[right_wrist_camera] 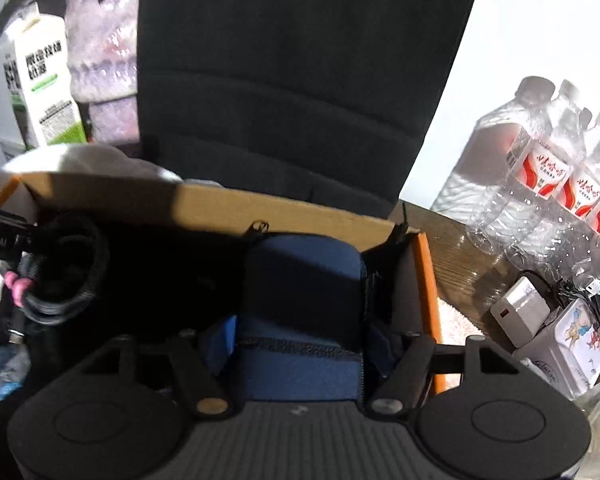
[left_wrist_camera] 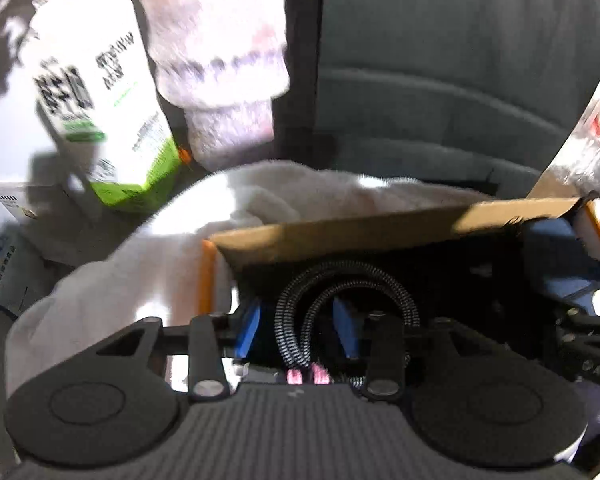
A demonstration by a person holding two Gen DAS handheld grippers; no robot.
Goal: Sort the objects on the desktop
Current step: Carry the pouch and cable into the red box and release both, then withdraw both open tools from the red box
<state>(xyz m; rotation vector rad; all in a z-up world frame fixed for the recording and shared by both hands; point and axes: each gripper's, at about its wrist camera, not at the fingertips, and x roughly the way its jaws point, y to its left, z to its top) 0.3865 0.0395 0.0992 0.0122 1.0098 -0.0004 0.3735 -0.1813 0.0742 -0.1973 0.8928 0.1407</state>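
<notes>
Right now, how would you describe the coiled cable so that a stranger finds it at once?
Look into the open cardboard box with orange edges. At its left end, beside the blue zipped pouch, lies the black coiled cable. Only it is wound in loops, with pink ends.

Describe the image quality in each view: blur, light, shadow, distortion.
Left wrist view: motion blur smears the milk carton print; the towel is blown out white; the box interior sits in deep shadow.
Right wrist view: sharper; the water bottles glint; a hard shadow edge crosses the box flap; fisheye bends edges in both.
</notes>
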